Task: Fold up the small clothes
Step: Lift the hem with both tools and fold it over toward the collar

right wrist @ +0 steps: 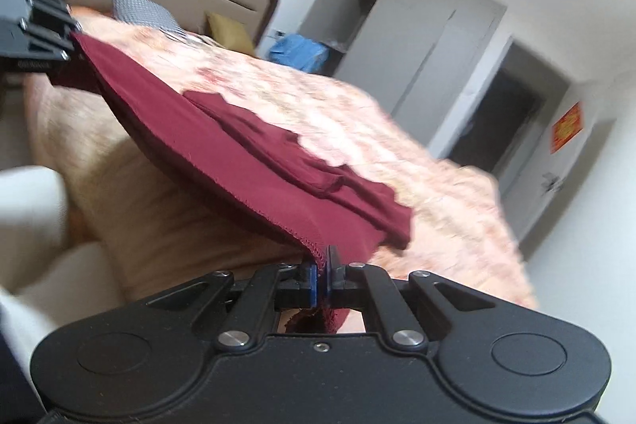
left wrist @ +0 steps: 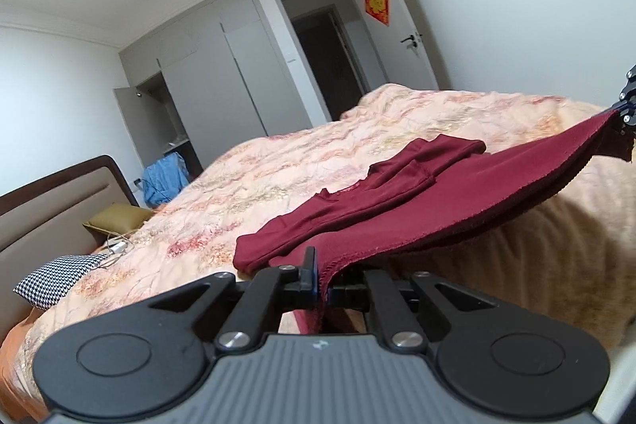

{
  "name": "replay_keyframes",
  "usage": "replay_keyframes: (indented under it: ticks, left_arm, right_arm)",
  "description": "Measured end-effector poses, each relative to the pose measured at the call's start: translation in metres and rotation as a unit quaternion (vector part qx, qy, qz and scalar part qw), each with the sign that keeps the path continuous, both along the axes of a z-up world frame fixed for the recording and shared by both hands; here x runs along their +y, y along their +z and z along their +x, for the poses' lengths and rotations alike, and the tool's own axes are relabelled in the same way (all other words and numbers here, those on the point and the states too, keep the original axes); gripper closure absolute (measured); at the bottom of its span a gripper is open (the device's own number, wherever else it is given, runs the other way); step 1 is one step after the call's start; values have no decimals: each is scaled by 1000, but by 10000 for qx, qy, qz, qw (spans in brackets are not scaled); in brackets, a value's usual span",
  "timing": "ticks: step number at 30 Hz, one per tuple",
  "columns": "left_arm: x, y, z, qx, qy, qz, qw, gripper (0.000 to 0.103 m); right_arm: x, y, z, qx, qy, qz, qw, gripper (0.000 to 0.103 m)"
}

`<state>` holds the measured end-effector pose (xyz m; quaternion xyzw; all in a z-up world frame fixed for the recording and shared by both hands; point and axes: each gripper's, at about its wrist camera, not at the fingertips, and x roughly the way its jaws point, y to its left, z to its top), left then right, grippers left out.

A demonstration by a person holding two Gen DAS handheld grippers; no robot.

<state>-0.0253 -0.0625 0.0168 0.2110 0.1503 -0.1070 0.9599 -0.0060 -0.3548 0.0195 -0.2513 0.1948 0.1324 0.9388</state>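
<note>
The fold looks barely begun: each hand-held gripper, left (left wrist: 320,275) and right (right wrist: 322,275), is clamped on a hem corner of the red shirt (left wrist: 397,193), stretched off the bed (left wrist: 278,169) edge, sleeves already tucked in

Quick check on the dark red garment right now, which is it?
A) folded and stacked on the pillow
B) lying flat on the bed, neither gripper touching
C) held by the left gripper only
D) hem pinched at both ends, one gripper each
D: the left gripper and right gripper are each shut on an end of the garment hem, which is stretched between them off the bed edge.
</note>
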Motion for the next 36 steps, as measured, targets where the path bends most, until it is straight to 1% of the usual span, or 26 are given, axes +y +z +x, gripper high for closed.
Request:
replay_keyframes:
  ticks: [3, 4, 6, 9, 11, 14, 15, 17, 19, 21, 23, 26, 28, 30, 32, 34, 36]
  left_arm:
    - [10, 15, -23, 335, -224, -287, 9988, 99]
    - [12, 18, -28, 434, -288, -314, 9981, 99]
    - [11, 20, -36, 574, -369, -247, 9974, 99]
    - [6, 23, -33, 670, -434, -149, 9967, 99]
    - [3, 28, -26, 683, -448, -161, 9965, 99]
    - [3, 42, -6, 857, -475, -431, 9943, 98]
    - [5, 47, 3, 925, -497, -552, 9929, 98]
    - [11, 58, 26, 1060, -549, -758, 9900, 98]
    - [15, 68, 54, 1142, -620, -762, 9886, 98]
    - [17, 78, 84, 1123, -685, -609, 9894, 98]
    - [18, 86, 115, 1045, -744, -426, 9908, 98]
    - [12, 91, 169, 963, -757, 113, 9924, 98]
    - [8, 87, 207, 1062, -729, 410, 9908, 98]
    - [5, 77, 245, 1141, -658, 612, 9894, 98]
    - [7, 63, 284, 1372, -605, 557, 9871, 98]
    - [12, 48, 321, 1620, -547, 366, 9846, 98]
    - [18, 28, 351, 1917, -518, 191, 9799, 98]
  right_arm:
    - [-21, 22, -18, 472, 162, 567, 9971, 100]
    - [-28, 28, -22, 608, 185, 726, 9953, 100]
    - [-37, 36, -28, 781, 194, 922, 9925, 100]
    - [-38, 38, -23, 868, 119, 995, 9912, 100]
    - [-36, 38, -14, 865, 84, 977, 9914, 100]
    - [-40, 46, -9, 716, 70, 1027, 9921, 100]
    - [-42, 50, 0, 610, 82, 1028, 9928, 100]
    - [-44, 56, 23, 347, 146, 987, 9944, 100]
    - [-42, 62, 53, 124, 275, 827, 9961, 100]
    - [-38, 65, 88, -14, 371, 582, 9976, 100]
    - [-37, 69, 128, -56, 449, 458, 9979, 100]
    - [-33, 74, 188, -51, 521, 318, 9981, 100]
    - [-28, 75, 226, -76, 549, 190, 9983, 99]
    - [-23, 73, 265, 14, 522, 113, 9986, 99]
    - [-17, 66, 304, 145, 496, 90, 9986, 99]
    - [-11, 54, 340, 346, 421, -15, 9985, 99]
    - [-5, 40, 371, 621, 349, -25, 9975, 99]
